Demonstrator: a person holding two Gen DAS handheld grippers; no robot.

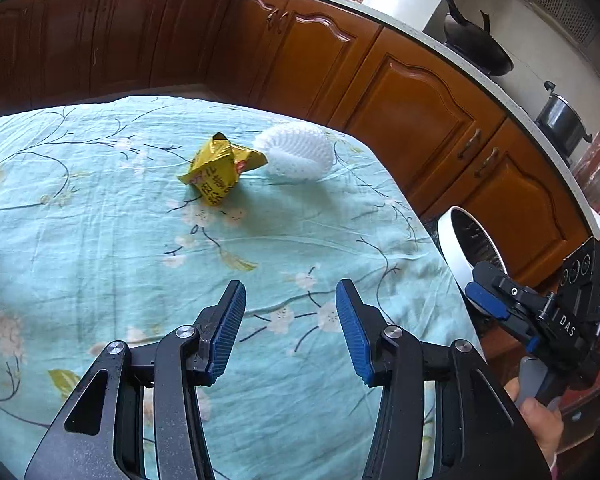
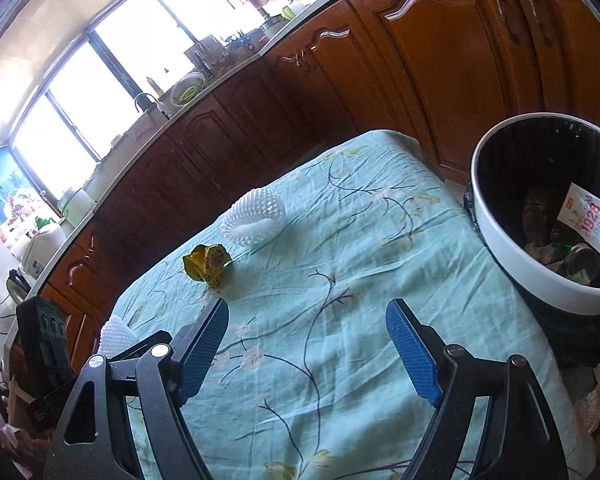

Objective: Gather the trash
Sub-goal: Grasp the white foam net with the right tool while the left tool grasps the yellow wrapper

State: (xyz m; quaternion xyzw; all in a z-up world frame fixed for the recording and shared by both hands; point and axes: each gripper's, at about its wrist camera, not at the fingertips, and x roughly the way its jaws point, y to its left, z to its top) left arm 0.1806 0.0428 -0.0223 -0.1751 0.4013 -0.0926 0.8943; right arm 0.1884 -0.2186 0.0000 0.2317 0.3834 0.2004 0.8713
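A crumpled yellow wrapper (image 1: 222, 172) lies on the table (image 1: 100, 240), which is covered with a light-blue flowered cloth, toward the far edge that faces the brown cabinets (image 1: 400, 92). In the left wrist view its long axis runs slantwise, one torn end pointing to the far right and almost touching a white foam net sleeve (image 1: 300, 152) just beside it; the sleeve's open mouth shows in the right wrist view. The left gripper (image 1: 290, 328) hovers over the near part of the cloth with its jaws parted and nothing between them; the wrapper sits well ahead of the blue pads, slightly left of the gap. The right gripper (image 2: 306, 348) has its jaws spread wide, empty, with the wrapper ahead and off its left finger. A second white foam piece (image 2: 114, 334) lies at the table's left edge, partly hidden, so its shape is unclear. A white-rimmed trash bin (image 2: 500, 240) stands off the table's right edge, holding a white packet (image 2: 588, 216) and other scraps.
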